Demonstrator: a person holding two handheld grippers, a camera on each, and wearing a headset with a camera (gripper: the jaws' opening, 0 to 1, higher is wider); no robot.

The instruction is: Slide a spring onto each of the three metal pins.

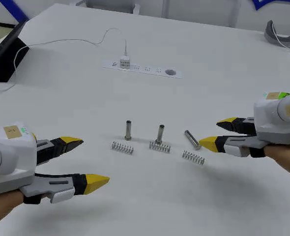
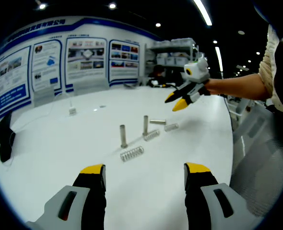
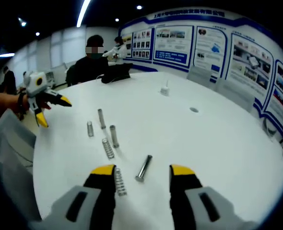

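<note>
Overhead, head view: two upright grey metal pins point(image 1: 128, 130) and a third pin point(image 1: 192, 139), lying flat, form a row on the white table point(image 1: 61, 98). Three coiled steel springs point(image 1: 159, 147) lie loose, one beside each pin. The left gripper point(image 1: 95, 161) and right gripper point(image 1: 209, 132) flank the row, jaws spread and empty. Left gripper view: parted jaws face the row. Right gripper view: parted jaws frame the flat pin.
</note>
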